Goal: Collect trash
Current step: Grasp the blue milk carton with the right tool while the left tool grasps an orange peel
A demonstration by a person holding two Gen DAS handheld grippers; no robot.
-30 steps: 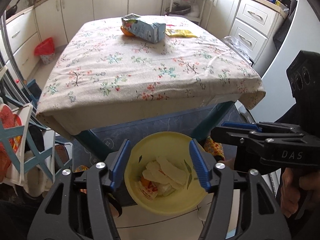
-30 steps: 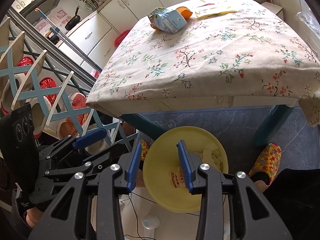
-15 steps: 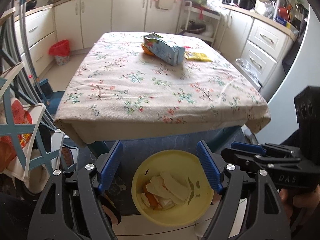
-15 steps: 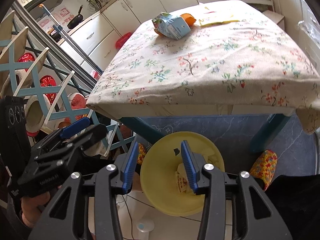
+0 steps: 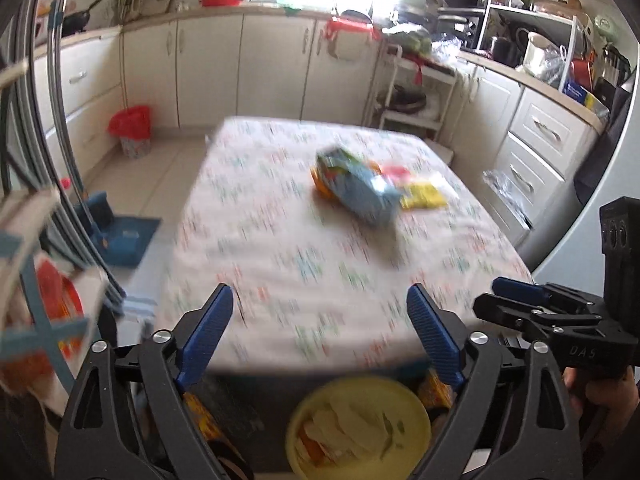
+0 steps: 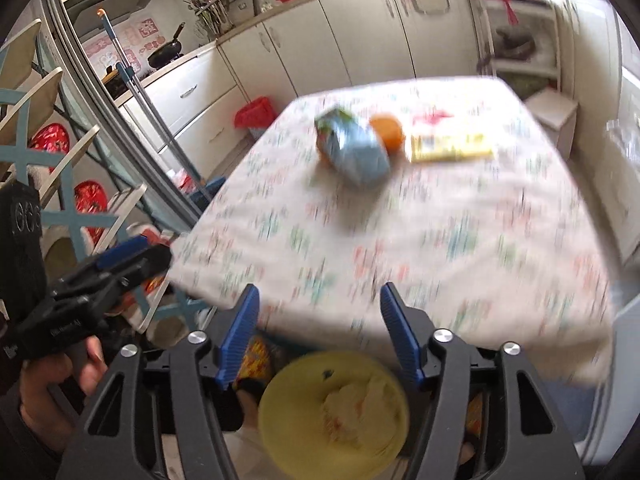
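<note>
A crushed blue carton (image 5: 362, 190) (image 6: 354, 152) lies on the flowered tablecloth (image 5: 280, 264) (image 6: 460, 240), with an orange (image 6: 387, 131) and a yellow wrapper (image 5: 424, 196) (image 6: 450, 146) beside it. Below the table's near edge stands a yellow bin (image 5: 360, 426) (image 6: 334, 412) with pale scraps inside. My left gripper (image 5: 320, 332) hangs above the bin and the table edge, its jaws opening, nothing between them. My right gripper (image 6: 320, 334) is likewise over the bin, jaws opening and empty. Both views are blurred.
White kitchen cabinets (image 5: 240, 68) line the back and right. A red-lined waste basket (image 5: 132, 132) stands on the floor at the left. Blue folding chairs (image 6: 36, 184) stand at the left, and a blue dustpan (image 5: 120, 232) lies by the table.
Both grippers have risen and tilted up from the yellow bin toward the table. Their jaws have spread wider. The bin now sits lower in both views.
</note>
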